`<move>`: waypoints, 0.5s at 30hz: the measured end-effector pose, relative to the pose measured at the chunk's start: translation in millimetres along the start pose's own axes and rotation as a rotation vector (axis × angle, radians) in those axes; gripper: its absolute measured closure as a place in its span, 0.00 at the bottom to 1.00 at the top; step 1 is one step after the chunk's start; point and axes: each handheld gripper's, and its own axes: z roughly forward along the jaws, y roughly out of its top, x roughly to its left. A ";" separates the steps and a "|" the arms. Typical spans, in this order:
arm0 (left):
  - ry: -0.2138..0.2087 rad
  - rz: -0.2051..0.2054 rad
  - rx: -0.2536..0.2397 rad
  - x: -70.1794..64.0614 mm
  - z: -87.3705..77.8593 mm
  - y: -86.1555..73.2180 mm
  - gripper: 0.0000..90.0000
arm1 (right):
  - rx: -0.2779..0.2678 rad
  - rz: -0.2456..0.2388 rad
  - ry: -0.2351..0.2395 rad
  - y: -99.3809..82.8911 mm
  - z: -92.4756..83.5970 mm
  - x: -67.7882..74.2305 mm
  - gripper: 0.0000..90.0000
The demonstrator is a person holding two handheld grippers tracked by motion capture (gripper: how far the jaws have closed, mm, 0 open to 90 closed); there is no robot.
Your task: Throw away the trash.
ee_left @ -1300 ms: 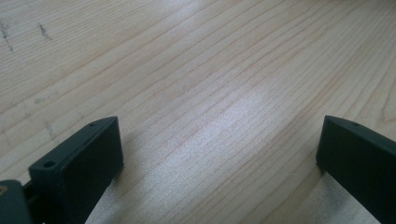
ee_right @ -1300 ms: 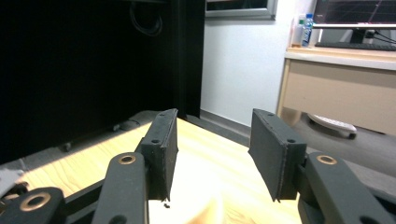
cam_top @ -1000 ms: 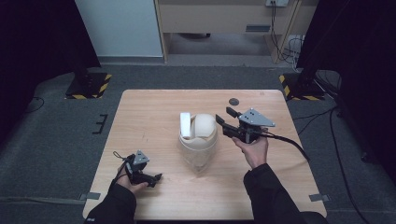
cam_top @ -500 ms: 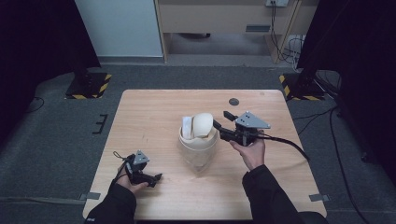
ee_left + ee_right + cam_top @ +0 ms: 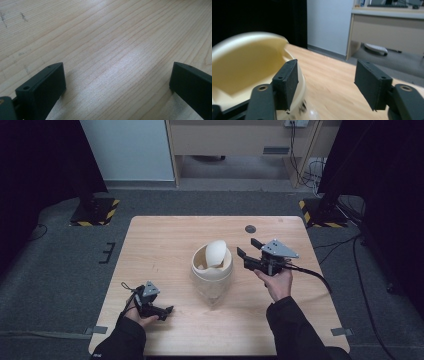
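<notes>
Well, as far as I could judge, my part at the cream swing-lid bin (image 5: 212, 270) was mostly done: its white flap (image 5: 216, 253) stood tipped up on edge in the round opening, not lying level, and nothing was left in my grip. My right gripper (image 5: 248, 247) sat just to the right of the bin, level with its rim and apart from it, pointing toward it. Its jaws had just been opening and stood well spread, with nothing between them. In the right gripper view the bin's pale wall and hollow (image 5: 244, 65) sat off to one side of my right gripper (image 5: 327, 75), behind one jaw instead of in the gap, so I was neither holding nor pressing it. What I took to be left was for the flap to settle flat in the rim, or for me to nudge it there; I could not tell whether anything lay inside the bin. My left gripper (image 5: 165, 311) rested low on the wooden table (image 5: 160, 245), well apart from the bin on its near left. In the left gripper view its jaws (image 5: 116, 75) stood wide over bare wood.
</notes>
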 end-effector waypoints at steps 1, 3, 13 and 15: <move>0.000 0.000 0.000 0.0 0.0 0.0 0.00 | 0.015 0.008 -0.004 -5.1 -2.4 -3.0 0.38; 0.000 0.000 0.000 -0.1 0.0 0.0 0.00 | 0.050 0.014 -0.006 -13.2 -5.8 -7.9 0.35; 0.003 -0.001 -0.016 -0.2 -0.1 -1.9 0.00 | 0.227 0.042 -0.049 -62.4 -37.7 -39.5 0.30; 0.004 -0.003 -0.026 -0.3 0.3 -2.8 0.00 | 0.269 0.069 -0.062 -73.4 -44.5 -45.8 0.28</move>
